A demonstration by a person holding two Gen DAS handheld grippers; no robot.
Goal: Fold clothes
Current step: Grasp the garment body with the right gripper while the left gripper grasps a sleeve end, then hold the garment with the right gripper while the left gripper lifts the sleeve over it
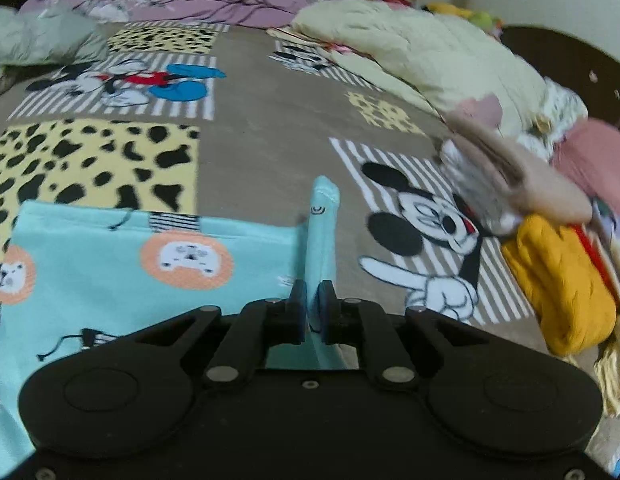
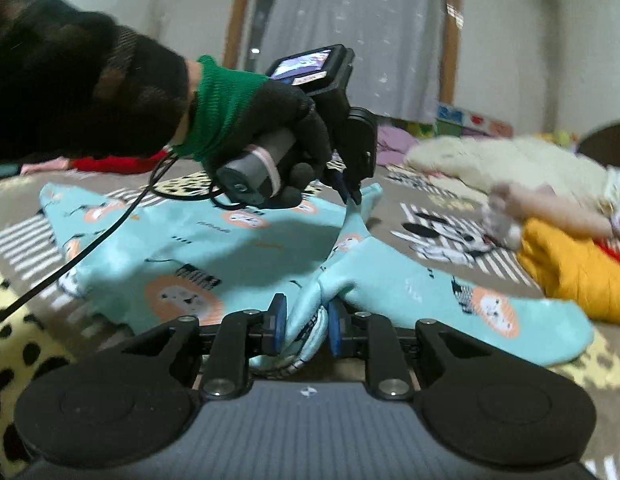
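A light turquoise child's garment with orange lion prints (image 1: 110, 272) lies spread on a cartoon-print bedspread (image 1: 262, 120). My left gripper (image 1: 313, 300) is shut on a raised fold of it, which stands up between the pads. In the right wrist view the same garment (image 2: 198, 248) spreads across the bed, and my right gripper (image 2: 304, 316) is shut on a bunched edge of it near me. The left gripper (image 2: 351, 196), held by a gloved hand, pinches the garment's far corner there.
A mustard yellow knit (image 1: 557, 288) (image 2: 577, 272) and a beige folded pile (image 1: 521, 176) lie at the right. A cream quilt (image 1: 421, 48) and a pink blanket (image 1: 214, 0) lie further back. A black cable (image 2: 90, 240) hangs from the left gripper over the garment.
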